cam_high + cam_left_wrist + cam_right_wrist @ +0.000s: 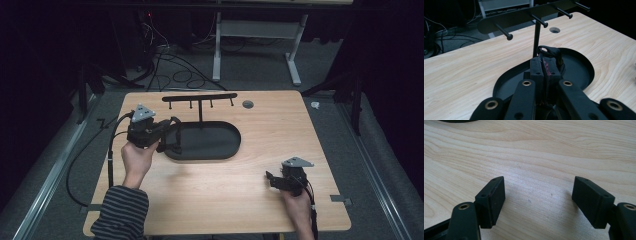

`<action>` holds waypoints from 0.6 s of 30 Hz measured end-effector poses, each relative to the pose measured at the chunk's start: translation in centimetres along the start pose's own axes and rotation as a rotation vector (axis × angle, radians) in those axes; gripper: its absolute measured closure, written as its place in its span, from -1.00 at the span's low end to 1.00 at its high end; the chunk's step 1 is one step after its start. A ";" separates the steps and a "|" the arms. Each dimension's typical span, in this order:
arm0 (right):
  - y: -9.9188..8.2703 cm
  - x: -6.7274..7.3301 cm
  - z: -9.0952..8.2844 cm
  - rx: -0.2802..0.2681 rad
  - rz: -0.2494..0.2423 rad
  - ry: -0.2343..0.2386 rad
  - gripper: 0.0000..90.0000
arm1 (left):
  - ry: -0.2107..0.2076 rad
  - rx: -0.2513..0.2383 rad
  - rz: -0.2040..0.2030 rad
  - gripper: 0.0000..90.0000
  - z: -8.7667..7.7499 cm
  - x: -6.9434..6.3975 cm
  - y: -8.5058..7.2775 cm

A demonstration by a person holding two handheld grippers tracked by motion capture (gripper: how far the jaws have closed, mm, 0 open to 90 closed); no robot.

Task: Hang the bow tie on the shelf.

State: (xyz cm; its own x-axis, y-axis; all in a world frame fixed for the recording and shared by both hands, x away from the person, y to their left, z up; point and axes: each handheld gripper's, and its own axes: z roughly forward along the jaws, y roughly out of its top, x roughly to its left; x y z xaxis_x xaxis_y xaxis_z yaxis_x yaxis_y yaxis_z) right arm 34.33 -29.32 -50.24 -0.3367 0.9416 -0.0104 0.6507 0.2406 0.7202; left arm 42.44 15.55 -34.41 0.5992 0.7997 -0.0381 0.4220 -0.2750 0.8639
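A black oval tray (220, 145) lies mid-table, and a black rack (200, 97) with several pegs rises from its far side. My left gripper (171, 134) hovers over the tray's left end, shut on a small black looped strap (552, 53) with a reddish mark at the pinch; the loop sticks out past the jaws. In the left gripper view my left gripper (545, 63) points at the rack's post (536, 37), with the pegs (541, 22) above. My right gripper (272, 179) rests low near the table's front right. Its jaws stand wide open over bare wood, my right gripper (539, 186) holding nothing.
The wooden table (270, 130) has a round cable hole (247, 104) beyond the rack. Cables (175, 70) and a white desk frame (255, 35) lie on the floor behind. A small white object (315, 105) sits off the table's far right corner.
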 end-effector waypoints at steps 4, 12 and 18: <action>0.0 0.0 0.0 -0.001 0.000 0.000 -0.38 | 0.000 -0.022 -0.004 0.95 -0.4 0.1 0.5; 0.0 0.0 0.0 0.000 0.004 0.000 -0.38 | 0.010 -0.002 0.015 0.95 -0.3 -0.3 0.5; 0.0 0.0 0.0 0.001 0.002 0.002 -0.38 | 0.018 0.004 0.014 0.95 -0.2 -0.2 1.2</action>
State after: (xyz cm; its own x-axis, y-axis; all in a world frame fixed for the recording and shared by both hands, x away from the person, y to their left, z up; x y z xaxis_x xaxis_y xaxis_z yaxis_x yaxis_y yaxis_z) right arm 34.32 -29.29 -50.23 -0.3370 0.9415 -0.0074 0.6519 0.2391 0.7196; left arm 42.68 15.16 -33.32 0.5926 0.8053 -0.0167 0.4163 -0.2885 0.8623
